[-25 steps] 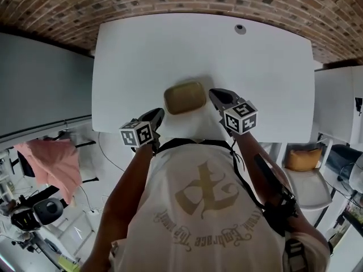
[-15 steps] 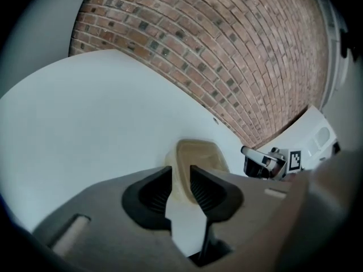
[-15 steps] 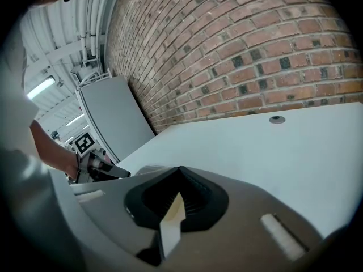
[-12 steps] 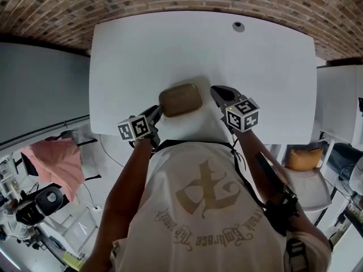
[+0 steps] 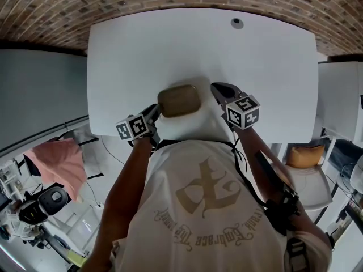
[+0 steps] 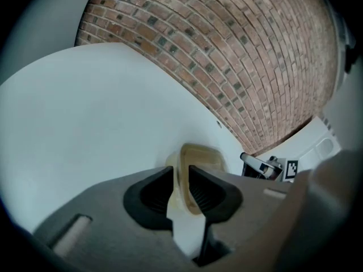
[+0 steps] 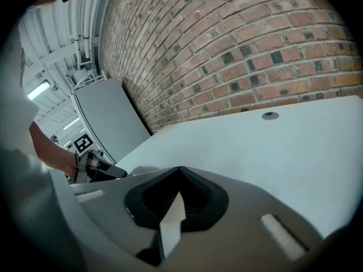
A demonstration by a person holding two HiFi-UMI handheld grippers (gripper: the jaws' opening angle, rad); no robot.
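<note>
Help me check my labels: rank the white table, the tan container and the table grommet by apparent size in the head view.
1. white table
2. tan container
3. table grommet
The differences are plain, so nearness to the camera does not upset the order.

No legible txt; shirt (image 5: pixel 207 220) print unreadable.

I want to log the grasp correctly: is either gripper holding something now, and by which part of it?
The left gripper is shut on the tan dish, with its fingers on the rim at the near left corner. The right gripper is shut and holds nothing.
</note>
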